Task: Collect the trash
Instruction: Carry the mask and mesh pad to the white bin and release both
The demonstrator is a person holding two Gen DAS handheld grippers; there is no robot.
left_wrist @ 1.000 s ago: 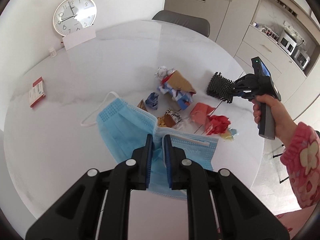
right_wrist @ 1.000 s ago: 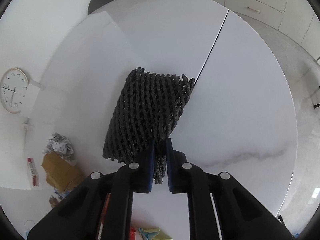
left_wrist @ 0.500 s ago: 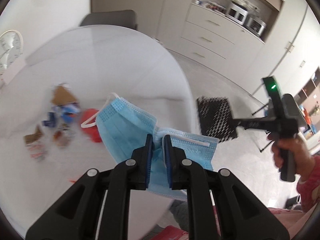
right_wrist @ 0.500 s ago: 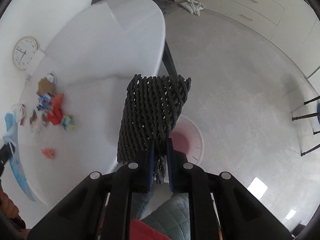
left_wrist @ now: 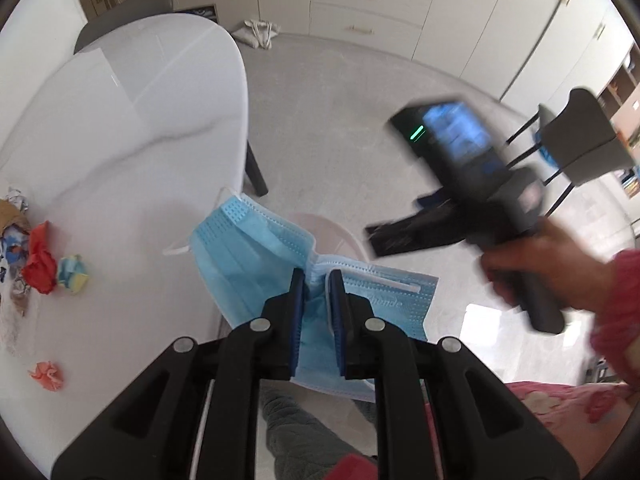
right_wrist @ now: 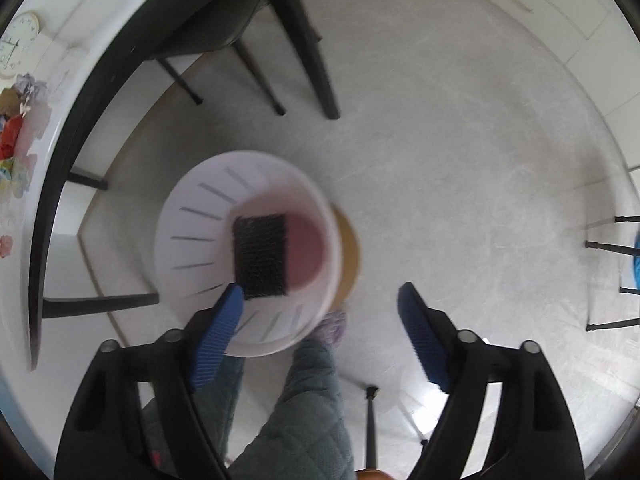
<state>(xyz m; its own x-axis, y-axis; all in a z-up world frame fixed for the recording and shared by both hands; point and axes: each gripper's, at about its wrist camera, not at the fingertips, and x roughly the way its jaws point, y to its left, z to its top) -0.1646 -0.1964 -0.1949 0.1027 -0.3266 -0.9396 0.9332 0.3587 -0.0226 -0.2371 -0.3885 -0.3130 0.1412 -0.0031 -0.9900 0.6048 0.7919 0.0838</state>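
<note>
We spread right gripper, jaws opening, black foam net dropping free inside white bin on floor. Left gripper pinching blue mask near table edge; carry farther right over bin, centre above rim, then release.

Light blue pleated mask, black mesh netting, white slotted bin, pink floral sleeve
</note>
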